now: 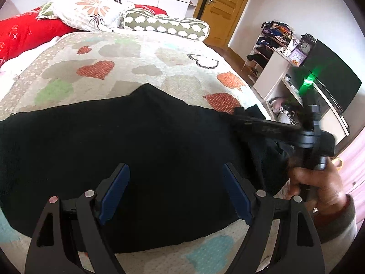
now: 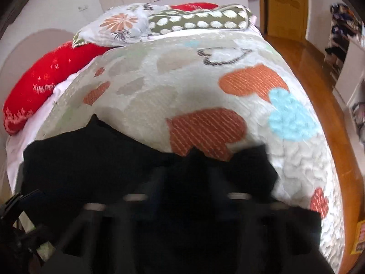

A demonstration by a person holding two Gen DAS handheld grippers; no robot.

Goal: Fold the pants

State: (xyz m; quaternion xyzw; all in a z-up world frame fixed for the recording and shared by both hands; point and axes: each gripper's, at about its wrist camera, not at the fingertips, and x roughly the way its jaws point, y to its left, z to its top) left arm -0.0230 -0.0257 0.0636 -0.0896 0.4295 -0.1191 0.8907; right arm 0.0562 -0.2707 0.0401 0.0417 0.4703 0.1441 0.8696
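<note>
While my left gripper (image 1: 175, 191) hangs spread over the pants (image 1: 136, 150), my right gripper (image 2: 182, 182) seemingly pinches their edge; blur hides it, cloth could slip.

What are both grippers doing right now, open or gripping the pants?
Left gripper: open, empty, above the black pants.
Right gripper: blurred against the pants; cannot tell.
</note>
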